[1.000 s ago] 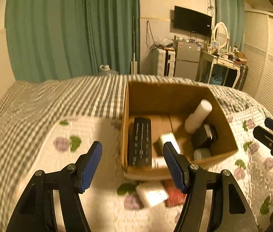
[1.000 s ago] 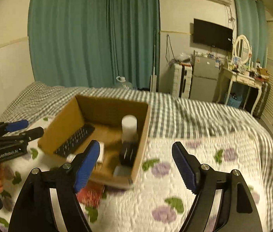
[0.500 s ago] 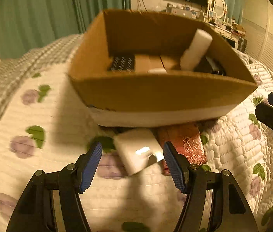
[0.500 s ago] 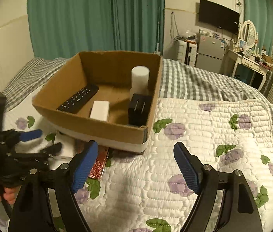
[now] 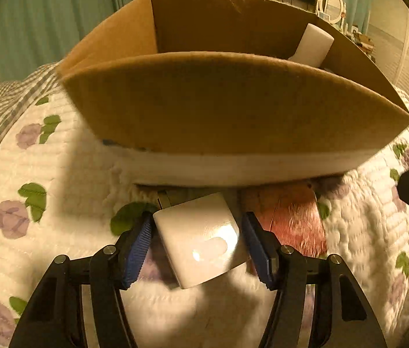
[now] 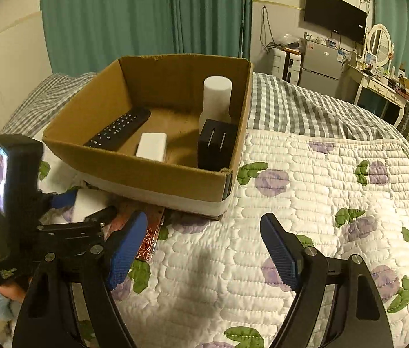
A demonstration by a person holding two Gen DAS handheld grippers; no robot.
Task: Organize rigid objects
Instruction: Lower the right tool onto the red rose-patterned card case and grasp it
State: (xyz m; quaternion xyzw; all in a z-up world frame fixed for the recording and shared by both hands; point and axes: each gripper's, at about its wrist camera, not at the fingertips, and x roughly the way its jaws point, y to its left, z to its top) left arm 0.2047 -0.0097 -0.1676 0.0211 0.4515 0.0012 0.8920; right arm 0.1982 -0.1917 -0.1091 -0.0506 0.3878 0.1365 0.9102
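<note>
Fingers [image 5: 139,248] closing around white block [image 5: 201,237], hiding remote [image 6: 118,129].

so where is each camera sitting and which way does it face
Left wrist: rides the left tongs, aimed down at the white block between its closing jaws, close under the cardboard box; the right tongs' tip shows at the right edge.
Right wrist: rides the open right tongs, looking across the quilt into the box; the left tongs and a hand show at left.
Shared: box, white block, red item, white cylinder.
</note>
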